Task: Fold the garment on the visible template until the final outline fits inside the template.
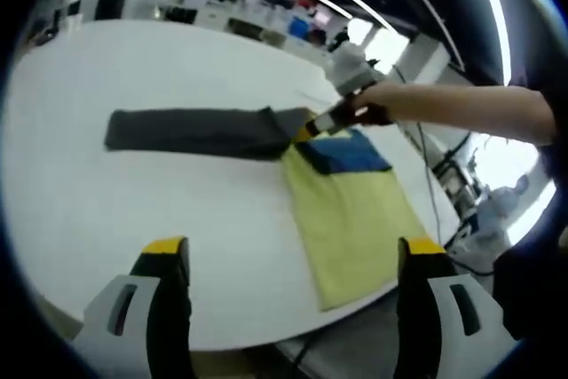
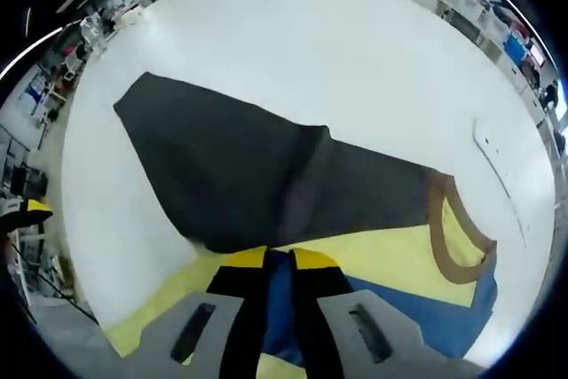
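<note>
garment (image 2: 248,175) | dark grey, folded long | lying across yellow template (image 1: 355,219)

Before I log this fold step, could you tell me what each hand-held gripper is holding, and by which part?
The right hand-held gripper is shut on the garment, pinching its blue fabric at a folded edge. The left hand-held gripper is open and holds nothing.

The garment (image 1: 200,130), dark grey with a tan-brown collar band, is lying stretched in a long, partly folded strip across the white table, its end overlapping the template. The template (image 1: 355,219), a flat yellow rectangle with a blue patch at its far end, is lying near the table's edge, partly under the garment.
</note>
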Tool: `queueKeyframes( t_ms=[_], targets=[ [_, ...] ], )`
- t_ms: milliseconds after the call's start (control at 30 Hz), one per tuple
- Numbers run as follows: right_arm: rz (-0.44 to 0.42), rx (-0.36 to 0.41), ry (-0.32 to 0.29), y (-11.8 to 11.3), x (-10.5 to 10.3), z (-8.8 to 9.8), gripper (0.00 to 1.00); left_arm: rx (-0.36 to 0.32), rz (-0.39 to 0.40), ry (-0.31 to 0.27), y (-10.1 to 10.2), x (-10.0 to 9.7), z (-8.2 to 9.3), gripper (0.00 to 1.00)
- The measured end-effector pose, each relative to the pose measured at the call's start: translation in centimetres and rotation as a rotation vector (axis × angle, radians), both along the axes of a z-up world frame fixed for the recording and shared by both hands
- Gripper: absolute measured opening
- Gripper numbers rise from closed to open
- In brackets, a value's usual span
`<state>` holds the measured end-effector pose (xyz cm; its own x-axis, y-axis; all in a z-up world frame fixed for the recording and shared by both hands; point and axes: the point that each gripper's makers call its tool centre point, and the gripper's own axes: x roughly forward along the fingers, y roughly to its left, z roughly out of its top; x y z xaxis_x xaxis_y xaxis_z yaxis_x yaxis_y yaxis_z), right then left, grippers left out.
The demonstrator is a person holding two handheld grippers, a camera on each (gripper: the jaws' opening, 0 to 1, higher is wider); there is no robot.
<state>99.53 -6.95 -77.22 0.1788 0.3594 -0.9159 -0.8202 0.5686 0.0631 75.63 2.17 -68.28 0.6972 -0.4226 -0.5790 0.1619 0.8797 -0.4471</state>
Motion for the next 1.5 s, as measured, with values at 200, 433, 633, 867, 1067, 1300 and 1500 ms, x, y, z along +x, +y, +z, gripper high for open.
queueKeyframes(
  t_ms=[200, 433, 633, 867, 1067, 1300, 1500],
  targets=[
    [0.018, 0.01, -0.02, 0.0, 0.0, 0.4, 0.11, -0.001, -0.003, -0.005, -0.2, 0.0, 0.2, 0.94],
    [0.038, 0.005, -0.039, -1.2, 0.0, 1.2, 0.12, 0.004, -0.009, -0.018, -0.4, 0.2, 0.8, 0.94],
    [0.065, 0.033, -0.066, -1.0, 0.1, 2.0, 0.13, 0.014, -0.021, -0.03, -0.7, 0.1, 1.6, 0.94],
    [0.067, 0.109, -0.106, -2.7, -0.4, 4.8, 0.15, 0.021, -0.043, -0.044, -1.6, -0.1, 2.6, 0.94],
    [0.011, 0.117, -0.116, -5.7, -0.8, 5.5, 0.19, 0.032, -0.064, -0.054, -2.2, -0.1, 3.5, 0.94],
    [-0.053, 0.163, -0.117, -9.1, -2.2, 6.7, 0.28, 0.056, -0.083, -0.071, -2.7, -0.6, 4.8, 0.94],
    [-0.089, 0.226, -0.163, -12.6, -2.9, 8.7, 0.35, 0.067, -0.095, -0.076, -3.5, -1.3, 5.5, 0.94]
  ],
)
